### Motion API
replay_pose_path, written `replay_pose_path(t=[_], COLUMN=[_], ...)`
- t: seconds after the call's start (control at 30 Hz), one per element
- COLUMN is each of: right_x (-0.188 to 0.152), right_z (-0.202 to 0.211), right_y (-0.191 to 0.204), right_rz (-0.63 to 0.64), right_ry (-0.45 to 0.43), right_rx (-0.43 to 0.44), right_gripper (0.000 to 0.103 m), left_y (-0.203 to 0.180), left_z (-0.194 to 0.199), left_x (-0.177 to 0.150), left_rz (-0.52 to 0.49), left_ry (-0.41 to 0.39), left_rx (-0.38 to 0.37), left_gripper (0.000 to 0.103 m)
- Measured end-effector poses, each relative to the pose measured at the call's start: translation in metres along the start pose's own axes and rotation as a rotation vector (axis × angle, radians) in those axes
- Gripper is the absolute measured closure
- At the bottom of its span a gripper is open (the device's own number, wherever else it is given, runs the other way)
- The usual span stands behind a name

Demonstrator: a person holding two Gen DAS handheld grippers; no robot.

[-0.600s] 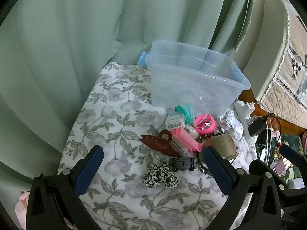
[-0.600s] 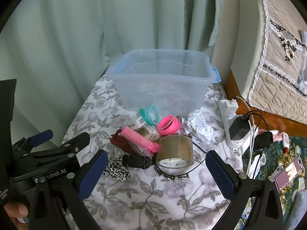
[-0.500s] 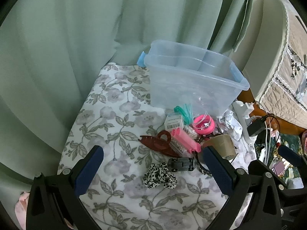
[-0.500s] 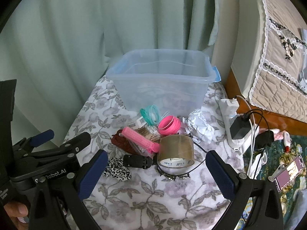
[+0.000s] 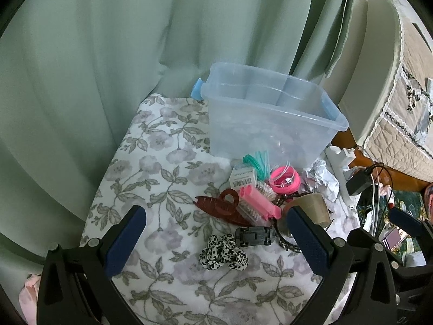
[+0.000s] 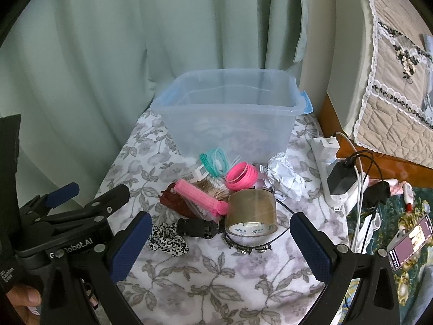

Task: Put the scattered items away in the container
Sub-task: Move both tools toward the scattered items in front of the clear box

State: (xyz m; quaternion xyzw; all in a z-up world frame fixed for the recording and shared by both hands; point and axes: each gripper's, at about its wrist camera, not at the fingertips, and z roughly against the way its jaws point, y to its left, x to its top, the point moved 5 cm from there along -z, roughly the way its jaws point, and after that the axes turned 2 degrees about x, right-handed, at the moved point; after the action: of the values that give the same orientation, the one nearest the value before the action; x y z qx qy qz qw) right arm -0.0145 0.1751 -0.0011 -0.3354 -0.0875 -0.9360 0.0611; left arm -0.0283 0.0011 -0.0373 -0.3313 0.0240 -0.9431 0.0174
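A clear plastic container (image 5: pixel 270 119) (image 6: pixel 230 113) stands at the back of a floral cloth. In front of it lies a pile: a brown tape roll (image 6: pixel 251 212) (image 5: pixel 311 208), a pink hair roller (image 6: pixel 199 196) (image 5: pixel 259 201), pink bands (image 6: pixel 242 176) (image 5: pixel 285 180), teal bands (image 6: pixel 215 161), a dark red hair clip (image 5: pixel 219 207), a black clip (image 6: pixel 197 228) (image 5: pixel 255 235), a spotted scrunchie (image 5: pixel 223 256) (image 6: pixel 166 238) and crumpled paper (image 6: pixel 284 174). My left gripper (image 5: pixel 216 239) is open, just short of the scrunchie. My right gripper (image 6: pixel 222 243) is open, just short of the tape roll.
Green curtains hang behind and left. A white power strip (image 6: pixel 328 168) with a black charger and cables lies at the right edge. A phone (image 6: pixel 411 237) lies lower right. A quilt-covered white appliance (image 6: pixel 379 54) stands at the right. The left gripper's body (image 6: pixel 81 216) shows in the right wrist view.
Both grippers have shifted very slightly; the pile and the container have not moved. Both stay open.
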Motion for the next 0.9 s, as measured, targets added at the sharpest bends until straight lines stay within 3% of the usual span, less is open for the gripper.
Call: replay_pose_path(t=[0.9], right_x=[-0.0003], right_z=[0.0026], right_y=[0.0012], right_rz=[0.003], right_ry=[-0.012], right_rx=[0.007], right_gripper=[0.000], left_y=[0.0011], left_z=[0.0089], left_x=[0.0026], left_rz=[-0.027], left_ry=[-0.087], left_rx=[0.019], left_gripper=[0.000])
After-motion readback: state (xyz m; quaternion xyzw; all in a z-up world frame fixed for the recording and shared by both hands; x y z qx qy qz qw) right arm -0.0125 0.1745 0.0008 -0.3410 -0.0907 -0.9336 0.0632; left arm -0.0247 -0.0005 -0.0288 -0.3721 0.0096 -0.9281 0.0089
